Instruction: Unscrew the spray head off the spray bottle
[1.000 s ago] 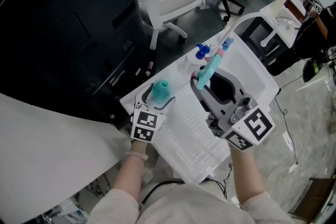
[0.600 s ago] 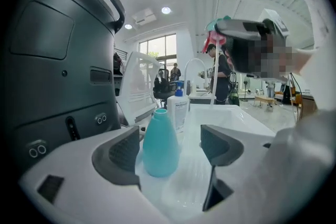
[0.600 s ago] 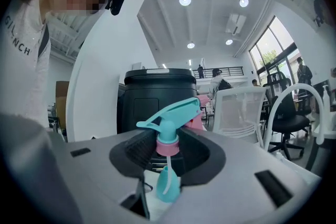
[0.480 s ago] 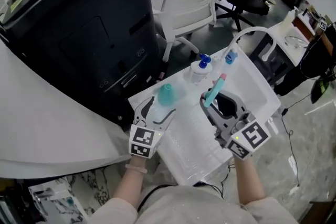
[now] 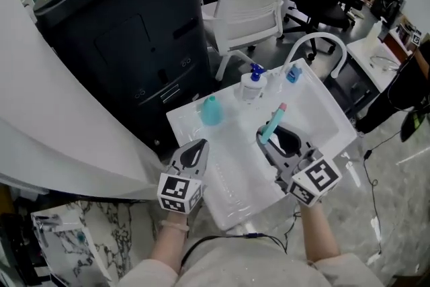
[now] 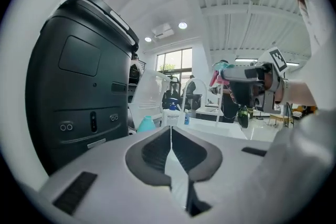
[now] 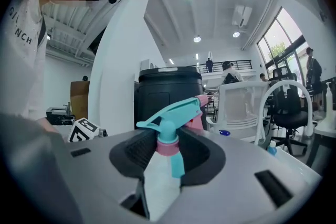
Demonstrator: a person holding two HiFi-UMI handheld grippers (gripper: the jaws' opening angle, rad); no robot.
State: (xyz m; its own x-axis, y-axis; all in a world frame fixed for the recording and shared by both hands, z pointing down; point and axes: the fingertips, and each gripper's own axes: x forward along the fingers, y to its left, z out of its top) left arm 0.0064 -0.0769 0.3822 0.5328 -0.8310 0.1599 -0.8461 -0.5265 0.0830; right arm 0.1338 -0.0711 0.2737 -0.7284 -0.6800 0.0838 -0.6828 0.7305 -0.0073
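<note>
Holding the teal spray head (image 5: 271, 123) by its pink collar, the right gripper (image 5: 264, 136) hangs over the white counter (image 5: 232, 178) in the head view. The teal bottle (image 5: 211, 111), apparently topless, stands on the counter at ten o'clock from it, well apart. At six o'clock from the bottle, the left gripper (image 5: 199, 144) has its jaws pressed together on nothing. The head looks to be off already. A sound finish would be to keep the pinch on the collar, carry the head level and set it on bare counter clear of the bottle.

The left gripper view shows the two jaws meeting, with the bottle beyond at eleven o'clock beside a black bin (image 6: 79, 92).

The right gripper view shows both jaws clamped on the collar, the nozzle toward one o'clock. Any dip tube below the head is hidden by the jaws. The bottle's neck is too small to read in any view.
</note>
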